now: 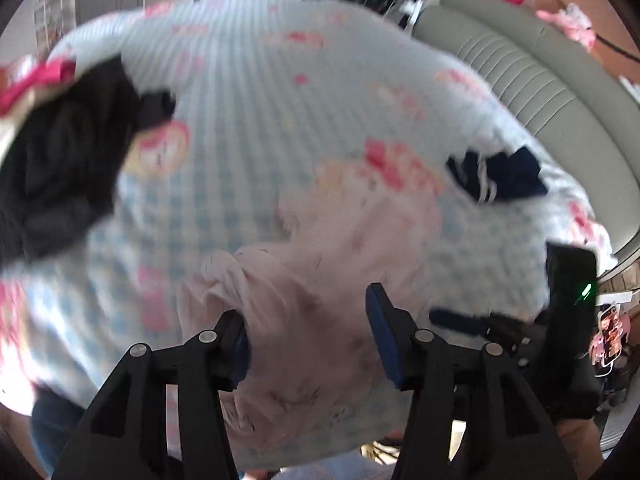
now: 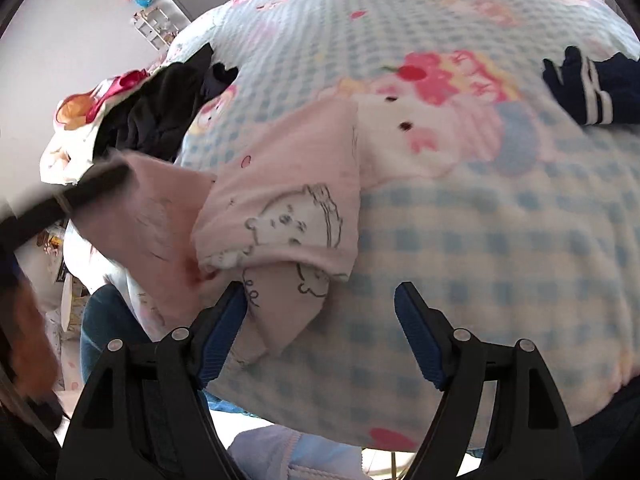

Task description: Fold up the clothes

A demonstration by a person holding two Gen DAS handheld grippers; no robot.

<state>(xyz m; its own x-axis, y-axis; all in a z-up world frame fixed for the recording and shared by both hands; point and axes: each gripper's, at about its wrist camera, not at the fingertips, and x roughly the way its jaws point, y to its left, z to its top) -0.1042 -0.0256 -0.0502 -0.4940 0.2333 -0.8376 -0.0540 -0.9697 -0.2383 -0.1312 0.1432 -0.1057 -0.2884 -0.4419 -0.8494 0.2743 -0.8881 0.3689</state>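
Observation:
A pale pink garment (image 1: 316, 280) with line-drawn animals lies partly folded on a blue-checked cartoon blanket (image 1: 248, 120). It also shows in the right wrist view (image 2: 280, 200). My left gripper (image 1: 308, 320) is open, its fingers straddling the pink cloth without pinching it. My right gripper (image 2: 320, 312) is open just above the garment's near corner, its left finger touching the cloth. The left gripper shows blurred at the left of the right wrist view (image 2: 92, 184), over the garment's edge.
A black garment pile (image 1: 60, 168) lies at the blanket's left, with a pink and white item (image 2: 80, 120) beside it. A navy garment with white stripes (image 1: 496, 176) lies at the right. A grey-green sofa (image 1: 540, 80) stands behind.

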